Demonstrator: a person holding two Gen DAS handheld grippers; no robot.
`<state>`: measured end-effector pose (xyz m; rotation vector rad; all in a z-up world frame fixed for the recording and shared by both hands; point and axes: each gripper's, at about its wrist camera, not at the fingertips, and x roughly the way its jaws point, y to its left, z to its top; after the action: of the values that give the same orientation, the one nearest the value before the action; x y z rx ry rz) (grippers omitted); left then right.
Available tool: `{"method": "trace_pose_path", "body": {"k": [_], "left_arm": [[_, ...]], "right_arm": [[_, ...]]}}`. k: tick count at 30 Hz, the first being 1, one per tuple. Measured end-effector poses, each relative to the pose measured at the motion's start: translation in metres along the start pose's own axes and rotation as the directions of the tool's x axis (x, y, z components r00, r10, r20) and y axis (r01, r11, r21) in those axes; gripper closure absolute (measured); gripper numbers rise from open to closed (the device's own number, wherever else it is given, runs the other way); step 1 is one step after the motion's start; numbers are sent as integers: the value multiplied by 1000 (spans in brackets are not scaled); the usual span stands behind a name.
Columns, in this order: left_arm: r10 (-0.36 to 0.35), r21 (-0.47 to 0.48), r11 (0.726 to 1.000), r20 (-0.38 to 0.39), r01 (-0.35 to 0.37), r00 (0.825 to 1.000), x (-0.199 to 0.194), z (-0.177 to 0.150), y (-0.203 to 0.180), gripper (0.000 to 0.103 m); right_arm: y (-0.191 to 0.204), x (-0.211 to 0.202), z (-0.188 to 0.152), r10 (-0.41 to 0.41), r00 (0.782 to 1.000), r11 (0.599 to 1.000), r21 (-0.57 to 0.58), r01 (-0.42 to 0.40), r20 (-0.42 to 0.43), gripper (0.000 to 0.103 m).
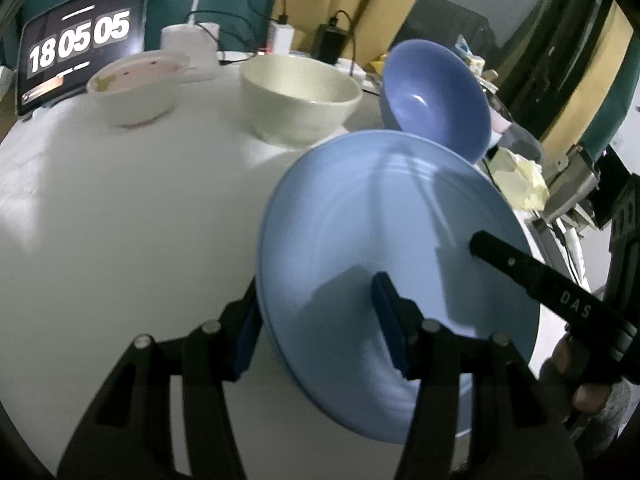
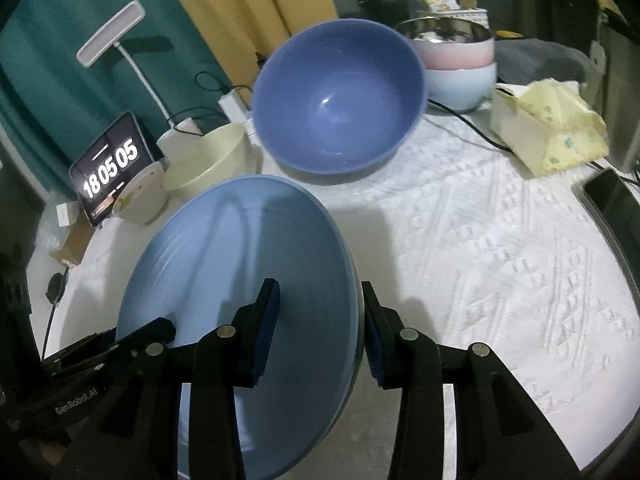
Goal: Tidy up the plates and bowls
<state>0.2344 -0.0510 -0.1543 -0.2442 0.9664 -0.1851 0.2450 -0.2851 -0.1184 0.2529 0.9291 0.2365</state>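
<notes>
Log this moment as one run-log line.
left gripper: jaws on light blue plate rim | right gripper: jaws on opposite rim | plate: tilted

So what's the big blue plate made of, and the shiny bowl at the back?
The light blue plate looks like glazed ceramic or maybe melamine: smooth, with faint ridged rings and a soft sheen. The shiny bowl looks like polished steel, since its inside mirrors the room. It sits in a pink outer shell, probably plastic, though that's hard to tell.

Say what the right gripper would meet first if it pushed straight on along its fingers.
Probably the purple-blue bowl, beyond the light blue plate that the right gripper already straddles at the rim. Depth is unclear.
</notes>
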Motion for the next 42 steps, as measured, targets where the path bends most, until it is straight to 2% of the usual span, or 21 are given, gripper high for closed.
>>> {"method": "trace_pose_path", "body": {"k": [26, 42], "left_arm": [[65, -169, 984, 65, -53, 996, -41, -9, 115, 49], [135, -230, 966, 59, -118, 989, -38, 8, 171, 49]], "right_arm": [[126, 44, 4, 48, 997, 983, -176, -59, -66, 61], [177, 95, 16, 93, 987, 968, -220, -120, -129, 61]]}}
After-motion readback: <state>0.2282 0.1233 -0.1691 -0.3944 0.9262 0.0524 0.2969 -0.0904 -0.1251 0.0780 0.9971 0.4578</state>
